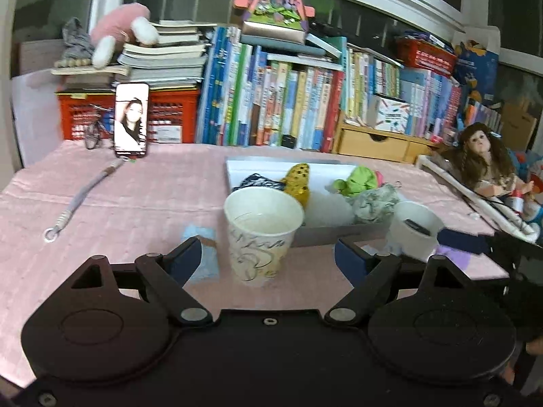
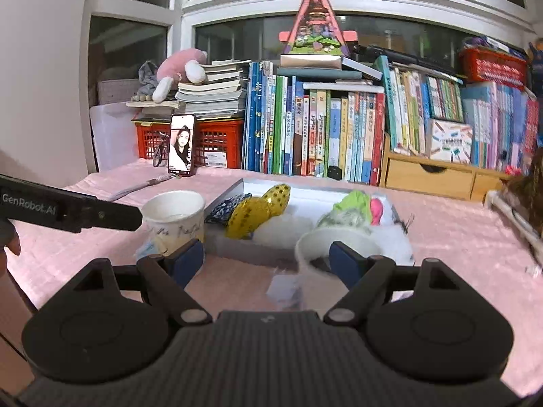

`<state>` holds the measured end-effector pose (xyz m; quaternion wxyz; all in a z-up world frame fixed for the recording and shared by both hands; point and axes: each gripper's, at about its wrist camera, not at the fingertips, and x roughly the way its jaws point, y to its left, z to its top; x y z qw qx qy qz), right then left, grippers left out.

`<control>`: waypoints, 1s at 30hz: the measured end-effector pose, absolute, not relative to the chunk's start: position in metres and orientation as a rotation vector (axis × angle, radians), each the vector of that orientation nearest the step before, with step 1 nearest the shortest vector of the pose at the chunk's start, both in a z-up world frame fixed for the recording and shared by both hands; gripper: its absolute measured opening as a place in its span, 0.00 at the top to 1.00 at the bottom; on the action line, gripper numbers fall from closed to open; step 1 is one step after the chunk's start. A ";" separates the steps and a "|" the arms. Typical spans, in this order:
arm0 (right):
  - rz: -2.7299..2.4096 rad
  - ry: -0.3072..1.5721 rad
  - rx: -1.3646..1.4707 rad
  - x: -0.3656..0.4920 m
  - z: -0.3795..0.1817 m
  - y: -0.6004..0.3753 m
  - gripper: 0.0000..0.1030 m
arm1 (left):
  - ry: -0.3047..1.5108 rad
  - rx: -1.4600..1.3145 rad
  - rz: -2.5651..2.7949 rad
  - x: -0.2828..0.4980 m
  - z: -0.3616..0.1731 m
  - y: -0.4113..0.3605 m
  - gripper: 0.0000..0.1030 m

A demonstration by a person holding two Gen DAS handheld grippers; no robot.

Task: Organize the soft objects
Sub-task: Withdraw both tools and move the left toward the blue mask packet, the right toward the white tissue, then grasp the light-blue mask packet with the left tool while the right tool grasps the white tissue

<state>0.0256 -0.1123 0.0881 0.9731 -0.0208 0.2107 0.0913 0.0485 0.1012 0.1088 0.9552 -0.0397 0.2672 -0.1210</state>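
Both tongs sit open and empty: your left gripper point(image 1: 268, 257) frames the patterned cup point(image 1: 262, 234) without touching it, your right gripper point(image 2: 266, 261) has the white cup point(image 2: 336, 247) at its right finger, contact unclear through blur. Judgement: the cups stand at the near edge as sorting bins, each within one hand's reach. Just behind them, the tray point(image 1: 234, 169) holds the soft objects: dark pouch point(image 1: 258, 180), gold piece point(image 1: 298, 178), green cloth point(image 1: 356, 181), grey cloth point(image 1: 375, 201). White fluff is hard to identify. Farther back, phone point(image 1: 131, 120) and books point(image 1: 271, 101); the doll point(image 1: 485, 159) is cut off at right.
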 end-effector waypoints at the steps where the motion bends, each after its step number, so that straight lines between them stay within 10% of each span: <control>1: 0.177 0.421 -0.037 0.023 0.082 -0.109 0.14 | 0.535 -0.081 -0.227 0.046 0.105 0.102 0.18; 30: -0.124 0.509 0.230 0.066 0.023 -0.083 0.29 | 0.621 -0.202 0.016 0.110 0.025 0.128 0.60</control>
